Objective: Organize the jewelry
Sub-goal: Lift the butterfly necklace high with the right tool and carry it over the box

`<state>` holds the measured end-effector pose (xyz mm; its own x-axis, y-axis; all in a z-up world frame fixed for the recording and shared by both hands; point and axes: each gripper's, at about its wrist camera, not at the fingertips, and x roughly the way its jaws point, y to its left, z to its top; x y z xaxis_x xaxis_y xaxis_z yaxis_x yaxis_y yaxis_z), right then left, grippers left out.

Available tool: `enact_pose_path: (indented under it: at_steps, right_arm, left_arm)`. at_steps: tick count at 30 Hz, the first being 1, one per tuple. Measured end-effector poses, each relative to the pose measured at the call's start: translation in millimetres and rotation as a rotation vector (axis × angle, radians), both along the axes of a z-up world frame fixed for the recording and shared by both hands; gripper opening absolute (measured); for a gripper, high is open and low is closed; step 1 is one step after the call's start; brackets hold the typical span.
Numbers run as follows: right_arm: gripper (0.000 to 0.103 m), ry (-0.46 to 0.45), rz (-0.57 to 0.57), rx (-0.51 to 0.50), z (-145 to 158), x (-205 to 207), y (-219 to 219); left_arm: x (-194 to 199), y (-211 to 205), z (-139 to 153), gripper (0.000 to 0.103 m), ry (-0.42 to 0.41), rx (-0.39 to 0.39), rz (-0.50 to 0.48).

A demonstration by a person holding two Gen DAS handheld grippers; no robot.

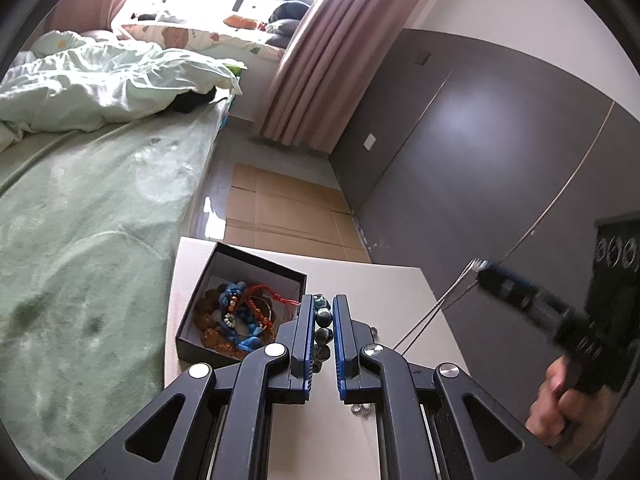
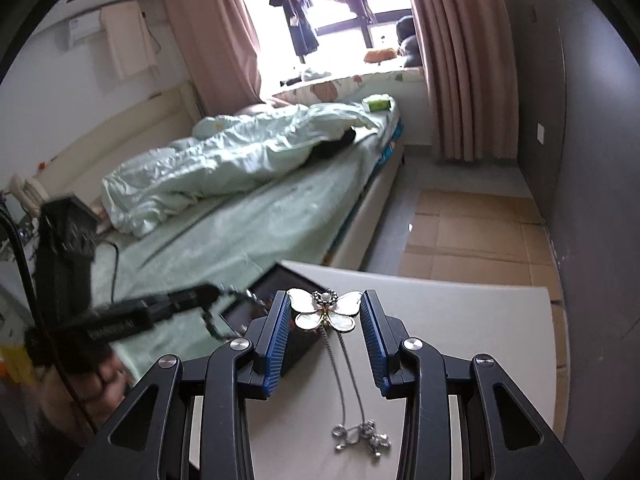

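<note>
My left gripper (image 1: 322, 330) clenched the dark beaded bracelet (image 1: 323, 322) beside the black box (image 1: 240, 308); my right gripper (image 2: 325, 312) clasped the butterfly pendant (image 2: 325, 310) nearby

glossy pearly butterfly pendant (image 2: 325, 309), thin metal chain (image 2: 352, 384), matt white table (image 2: 460, 320)

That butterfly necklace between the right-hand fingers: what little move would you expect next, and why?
Probably carrying it left, over the open black box. The right gripper seems to hold the butterfly pendant lifted, its chain trailing down to the white table. The box already holds cord and bead bracelets, so the necklace likely goes in there too.
</note>
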<state>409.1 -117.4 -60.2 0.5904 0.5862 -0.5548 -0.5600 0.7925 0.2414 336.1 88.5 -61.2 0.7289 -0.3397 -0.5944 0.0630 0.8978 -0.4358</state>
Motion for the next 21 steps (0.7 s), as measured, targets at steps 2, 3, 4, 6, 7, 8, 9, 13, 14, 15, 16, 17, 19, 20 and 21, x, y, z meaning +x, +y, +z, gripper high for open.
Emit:
enact_pose_path:
  at_steps: [2,3,4,6,7,8,9,13,14,15,16,17,19,20,21]
  right_arm:
    - [0.037,-0.019,-0.005,0.002,11.2,-2.5,0.9]
    - [0.037,-0.03,-0.005,0.004,17.9,-4.0,1.1]
    - [0.036,-0.044,-0.005,0.003,26.5,-6.3,1.7]
    - [0.036,-0.07,-0.005,0.005,41.4,-11.2,2.6]
    - [0.036,-0.089,-0.005,0.008,52.1,-14.8,3.4]
    - [0.036,-0.104,-0.004,0.007,59.6,-17.9,4.5]
    - [0.036,-0.117,-0.004,0.006,65.8,-21.1,4.9]
    - [0.036,-0.165,0.006,-0.004,91.6,-32.1,13.5]
    - [0.036,-0.176,0.008,-0.007,97.8,-34.7,15.9]
    - [0.036,-0.183,0.011,-0.008,102.1,-36.1,17.0]
    - [0.036,-0.192,0.014,-0.011,108.2,-38.4,19.4]
    - [0.036,-0.203,0.017,-0.015,114.2,-41.0,21.7]
    - [0.036,-0.223,0.022,-0.024,125.4,-44.9,25.9]
    - [0.036,-0.232,0.024,-0.028,130.9,-46.6,27.3]
    - [0.036,-0.242,0.026,-0.032,136.9,-48.3,29.4]
  left_arm:
    - [-2.9,2.9,3.5,0.009,-0.001,-0.002,0.003]
    - [-5.1,5.4,6.0,0.009,-0.004,-0.004,0.007]
    - [-6.2,6.9,8.3,0.009,-0.007,-0.004,0.011]
    - [-11.1,10.6,14.6,0.009,-0.015,-0.006,0.019]
    - [-12.9,12.0,17.5,0.009,-0.019,-0.008,0.021]
    - [-15.0,13.9,20.6,0.009,-0.023,-0.009,0.022]
    - [-17.9,15.4,25.3,0.009,-0.029,-0.009,0.024]
    - [-27.0,18.0,42.6,0.009,-0.054,-0.002,0.026]
    - [-29.4,18.9,47.7,0.009,-0.062,0.0,0.027]
    - [-30.7,19.2,51.4,0.009,-0.067,0.001,0.028]
    - [-32.7,20.2,56.3,0.009,-0.074,0.002,0.03]
    - [-34.4,21.3,61.5,0.009,-0.082,0.003,0.031]
    - [-36.4,23.5,70.1,0.009,-0.094,0.006,0.033]
    - [-37.7,24.8,74.8,0.009,-0.101,0.007,0.033]
    - [-39.0,26.0,79.4,0.009,-0.108,0.009,0.034]
